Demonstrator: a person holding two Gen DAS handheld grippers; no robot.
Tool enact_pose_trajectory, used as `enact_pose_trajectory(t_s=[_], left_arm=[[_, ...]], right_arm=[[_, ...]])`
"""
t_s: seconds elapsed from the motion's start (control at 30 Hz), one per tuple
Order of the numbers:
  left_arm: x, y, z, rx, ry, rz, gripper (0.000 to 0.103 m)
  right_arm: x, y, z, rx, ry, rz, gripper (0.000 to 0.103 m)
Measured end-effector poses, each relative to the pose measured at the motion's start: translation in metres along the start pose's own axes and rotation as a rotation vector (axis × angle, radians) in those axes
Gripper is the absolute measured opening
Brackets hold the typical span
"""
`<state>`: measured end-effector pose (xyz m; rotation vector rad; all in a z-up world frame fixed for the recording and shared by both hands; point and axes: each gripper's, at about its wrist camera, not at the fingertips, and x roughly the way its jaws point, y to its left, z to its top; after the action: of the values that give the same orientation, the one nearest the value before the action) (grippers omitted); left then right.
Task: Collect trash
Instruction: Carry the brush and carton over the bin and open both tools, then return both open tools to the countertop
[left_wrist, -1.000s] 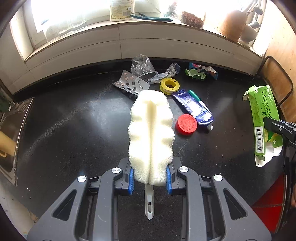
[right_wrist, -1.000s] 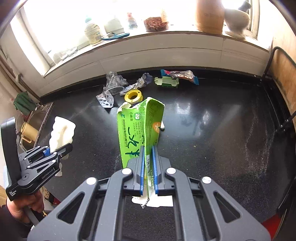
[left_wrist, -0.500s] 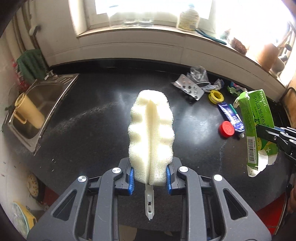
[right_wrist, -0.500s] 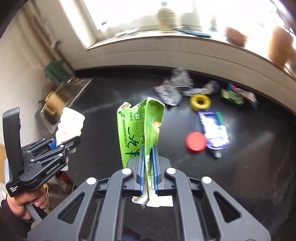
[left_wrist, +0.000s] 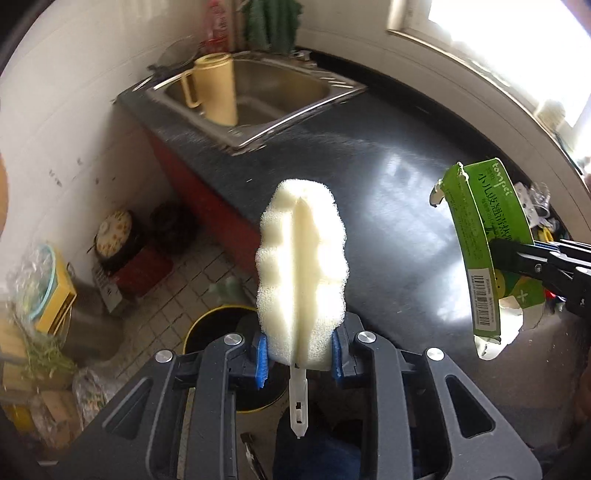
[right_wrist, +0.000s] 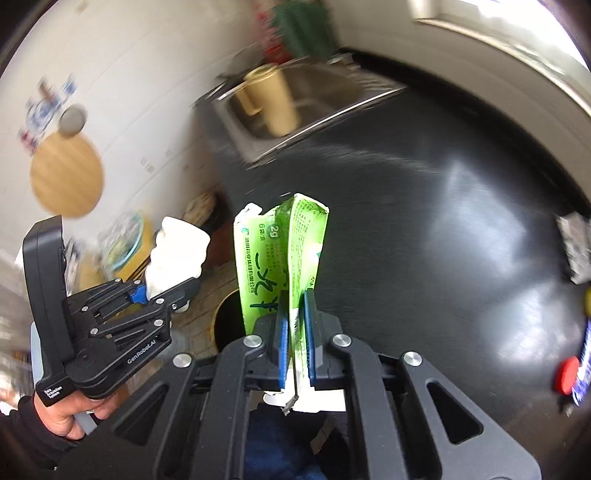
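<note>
Sponge head (left_wrist: 303, 273): soft, light; left hand-held gripper (left_wrist: 299, 352) pinches its base, past the tabletop (left_wrist: 388, 155) edge.
Green carton (right_wrist: 280, 258): flimsy, crushed flat in the right hand-held gripper (right_wrist: 295, 334).
Bin (left_wrist: 207, 328): probably below.

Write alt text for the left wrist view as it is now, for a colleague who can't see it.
The left gripper is shut on a white sponge head, held above a tiled floor where a yellow-rimmed bin sits just below. At right, the right gripper clamps a torn green carton over the black countertop; a steel sink holding a yellow mug lies beyond.
</note>
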<state>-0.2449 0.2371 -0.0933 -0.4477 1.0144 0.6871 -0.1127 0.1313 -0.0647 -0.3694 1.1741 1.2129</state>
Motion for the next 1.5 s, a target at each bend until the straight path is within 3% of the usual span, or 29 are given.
enact_pose_trajectory(t_s=[0.2, 0.37, 0.63, 0.87, 0.93, 0.97, 1.0, 1.03, 1.07, 1.1, 1.27, 1.4, 1.5], left_arm=[[0.008, 0.063, -0.042, -0.151, 0.046, 0.065, 0.024], [0.025, 0.092, -0.071, -0.228, 0.102, 0.066, 0.025], [0.060, 0.118, -0.093, -0.249, 0.166, 0.060, 0.025], [0.066, 0.129, -0.094, -0.263, 0.173, 0.031, 0.025], [0.067, 0.131, -0.093, -0.255, 0.170, 0.021, 0.032], [0.068, 0.131, -0.092, -0.252, 0.171, 0.023, 0.038], [0.068, 0.132, -0.092, -0.248, 0.169, 0.025, 0.055], [0.067, 0.132, -0.091, -0.246, 0.161, 0.026, 0.066], [0.067, 0.132, -0.091, -0.243, 0.155, 0.024, 0.067], [0.067, 0.132, -0.090, -0.238, 0.154, 0.025, 0.067], [0.068, 0.134, -0.087, -0.227, 0.161, 0.029, 0.067], [0.061, 0.124, -0.077, -0.188, 0.130, 0.049, 0.084], [0.056, 0.106, -0.062, -0.137, 0.094, 0.057, 0.093]], right_arm=[[0.072, 0.077, 0.003, -0.131, 0.169, 0.108, 0.008], [0.117, 0.114, -0.007, -0.192, 0.259, 0.120, 0.008], [0.164, 0.131, -0.014, -0.210, 0.336, 0.103, 0.008], [0.169, 0.130, -0.013, -0.219, 0.341, 0.108, 0.008], [0.170, 0.132, -0.011, -0.225, 0.342, 0.107, 0.009], [0.171, 0.134, -0.011, -0.229, 0.349, 0.104, 0.012], [0.173, 0.134, -0.011, -0.232, 0.354, 0.097, 0.015], [0.173, 0.134, -0.009, -0.232, 0.353, 0.092, 0.033], [0.173, 0.133, -0.008, -0.228, 0.348, 0.091, 0.056], [0.172, 0.131, -0.008, -0.221, 0.339, 0.094, 0.062], [0.167, 0.127, -0.004, -0.214, 0.318, 0.093, 0.063], [0.152, 0.115, 0.002, -0.182, 0.292, 0.086, 0.065], [0.133, 0.100, 0.009, -0.152, 0.246, 0.066, 0.076]])
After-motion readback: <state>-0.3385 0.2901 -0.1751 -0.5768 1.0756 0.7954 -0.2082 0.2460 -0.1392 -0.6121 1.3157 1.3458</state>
